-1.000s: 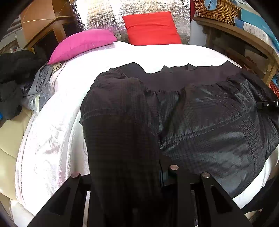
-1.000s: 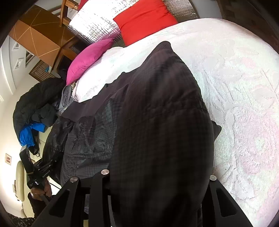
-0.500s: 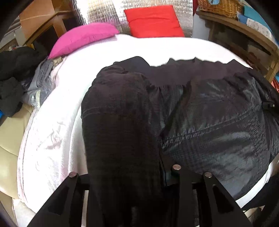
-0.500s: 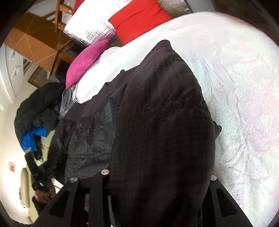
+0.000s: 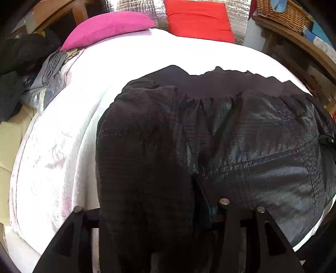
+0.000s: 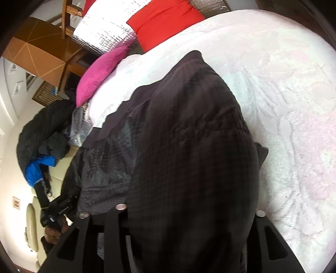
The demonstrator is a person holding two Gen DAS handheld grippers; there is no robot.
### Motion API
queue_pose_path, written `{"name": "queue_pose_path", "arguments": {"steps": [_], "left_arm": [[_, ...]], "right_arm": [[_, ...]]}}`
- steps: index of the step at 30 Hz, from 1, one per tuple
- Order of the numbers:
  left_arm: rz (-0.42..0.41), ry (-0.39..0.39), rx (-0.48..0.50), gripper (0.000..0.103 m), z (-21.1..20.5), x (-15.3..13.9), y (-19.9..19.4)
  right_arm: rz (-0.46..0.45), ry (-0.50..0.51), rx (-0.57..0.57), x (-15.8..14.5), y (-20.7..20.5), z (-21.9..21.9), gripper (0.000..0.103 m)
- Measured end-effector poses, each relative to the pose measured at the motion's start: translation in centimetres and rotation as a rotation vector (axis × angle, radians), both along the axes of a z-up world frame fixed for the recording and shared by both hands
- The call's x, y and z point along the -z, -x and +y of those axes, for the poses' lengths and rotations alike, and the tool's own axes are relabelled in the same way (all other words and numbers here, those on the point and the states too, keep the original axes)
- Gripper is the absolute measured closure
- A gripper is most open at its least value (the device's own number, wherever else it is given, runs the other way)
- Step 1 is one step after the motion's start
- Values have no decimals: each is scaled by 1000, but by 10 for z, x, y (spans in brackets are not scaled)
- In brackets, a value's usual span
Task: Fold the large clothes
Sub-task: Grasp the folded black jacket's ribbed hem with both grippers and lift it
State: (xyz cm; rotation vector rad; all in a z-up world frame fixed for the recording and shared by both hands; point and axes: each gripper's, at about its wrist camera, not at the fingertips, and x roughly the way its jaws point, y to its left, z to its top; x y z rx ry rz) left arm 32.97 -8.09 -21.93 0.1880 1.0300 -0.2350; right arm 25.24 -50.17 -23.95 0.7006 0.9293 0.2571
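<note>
A large black jacket [image 5: 241,134] with a ribbed hem lies spread on the white bed cover [image 5: 63,147]. My left gripper [image 5: 168,214] is shut on a fold of the jacket, which drapes over its fingers and hides the tips. In the right wrist view my right gripper [image 6: 189,214] is shut on the jacket's other side [image 6: 193,147], and the cloth bulges over it and hides the fingertips. The other gripper shows at the lower left of the right wrist view [image 6: 56,212].
A pink pillow [image 5: 109,27] and a red pillow [image 5: 199,21] lie at the bed's head against a silver padded board. A heap of dark and blue clothes [image 6: 42,147] sits left of the bed. A wooden shelf with a wicker basket [image 5: 281,12] stands on the right.
Both grippers have moved forward over the bed with the jacket's lower part held, carrying the folds toward the hem. The pillows sit higher in the left wrist view.
</note>
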Motion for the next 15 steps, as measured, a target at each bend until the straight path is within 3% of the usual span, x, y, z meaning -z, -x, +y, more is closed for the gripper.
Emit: {"name": "queue_pose_path", "arguments": {"steps": [2, 6, 11, 15], "left_arm": [[10, 19, -15, 45, 5, -2, 1], [14, 79, -50, 43, 20, -8, 1], [-23, 192, -106, 41, 46, -22, 21], [-70, 192, -109, 41, 49, -29, 41]], "right_arm": [[33, 33, 21, -4, 5, 1, 37], [39, 66, 39, -15, 24, -6, 36], [11, 129, 114, -29, 57, -17, 34], [-58, 182, 193, -49, 88, -23, 34]]}}
